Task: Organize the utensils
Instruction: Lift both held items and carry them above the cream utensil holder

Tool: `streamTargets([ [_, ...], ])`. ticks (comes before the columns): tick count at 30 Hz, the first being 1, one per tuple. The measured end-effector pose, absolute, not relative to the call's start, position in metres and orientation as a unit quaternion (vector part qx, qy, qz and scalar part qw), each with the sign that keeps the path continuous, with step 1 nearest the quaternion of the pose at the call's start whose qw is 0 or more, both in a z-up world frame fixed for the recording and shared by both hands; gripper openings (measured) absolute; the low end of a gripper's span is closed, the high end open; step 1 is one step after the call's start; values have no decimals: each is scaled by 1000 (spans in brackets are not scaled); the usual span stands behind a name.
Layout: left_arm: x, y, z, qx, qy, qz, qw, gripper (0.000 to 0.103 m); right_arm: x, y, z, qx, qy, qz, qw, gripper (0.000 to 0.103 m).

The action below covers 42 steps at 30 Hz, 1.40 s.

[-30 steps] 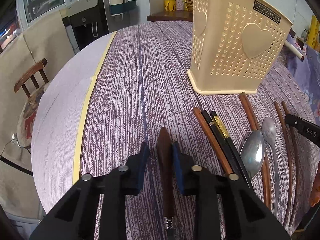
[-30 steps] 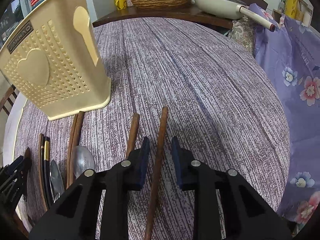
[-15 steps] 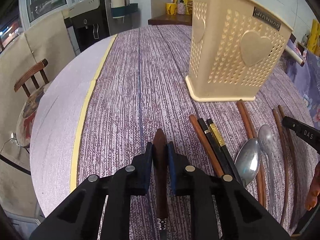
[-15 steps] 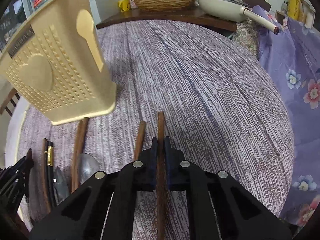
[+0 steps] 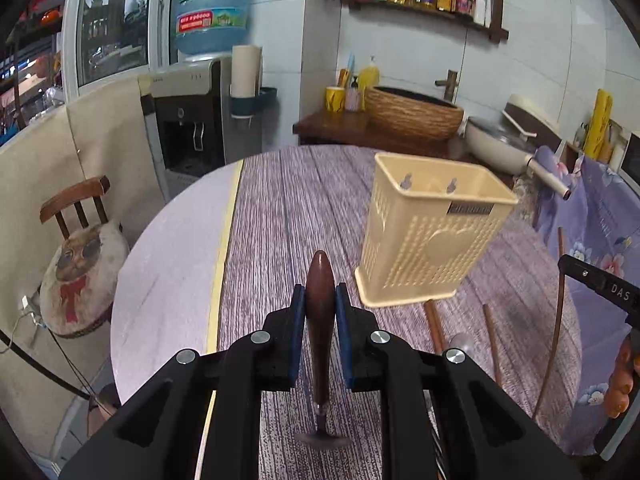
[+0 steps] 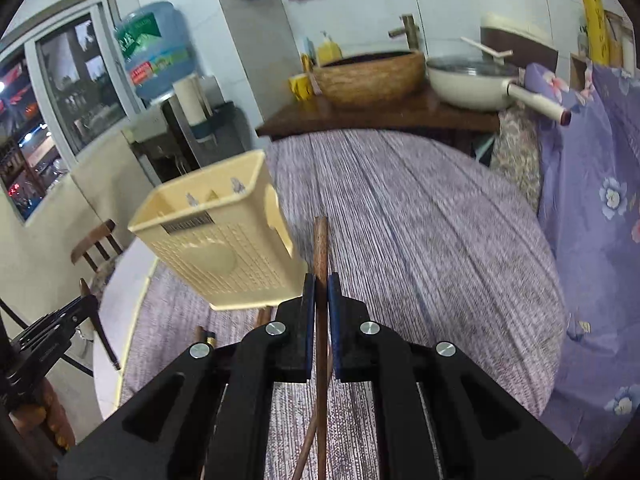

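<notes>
My left gripper (image 5: 319, 296) is shut on the dark wooden handle of a utensil (image 5: 319, 280) and holds it raised above the round table (image 5: 280, 208); its metal head hangs below. My right gripper (image 6: 321, 284) is shut on a brown wooden chopstick (image 6: 320, 240), also lifted. The cream perforated utensil holder (image 5: 432, 236) stands upright ahead and to the right of my left gripper, and ahead left in the right wrist view (image 6: 216, 240). More chopsticks (image 5: 434, 320) and a spoon (image 5: 458, 340) lie on the table near the holder's base.
A wooden chair (image 5: 76, 240) stands left of the table. A water dispenser (image 5: 188, 120) stands behind. A side counter holds a woven bowl (image 5: 412, 112) and a pan (image 5: 496, 144). A purple floral cloth (image 6: 592, 200) hangs at the right.
Both grippers closed on their utensils about half a second ago and have since lifted them off the table, rising well above it. The holder now appears lower and farther.
</notes>
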State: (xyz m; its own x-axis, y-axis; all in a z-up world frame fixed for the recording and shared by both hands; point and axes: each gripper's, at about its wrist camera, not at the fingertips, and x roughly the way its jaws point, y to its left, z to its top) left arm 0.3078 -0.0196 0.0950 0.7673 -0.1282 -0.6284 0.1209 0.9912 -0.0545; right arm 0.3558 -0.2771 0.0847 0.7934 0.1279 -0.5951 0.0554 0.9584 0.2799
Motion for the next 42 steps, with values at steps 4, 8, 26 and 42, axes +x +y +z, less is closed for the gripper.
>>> streamTargets([
  [4,307,-15,102,-17,333,-77,939,16,337,-281,113,132,290,31,948,7],
  [8,302,-14,102,-14,330,-75,941,16,325,-281,125,126,281,38,951,7],
  [26,299,-19,194,-18,249,-104,963,16,326,-268,198,108,216,58,969,7],
  [42,383,-80,225,-62,248,-132,958,16,408,-232,273,107,99,-8,989,7],
])
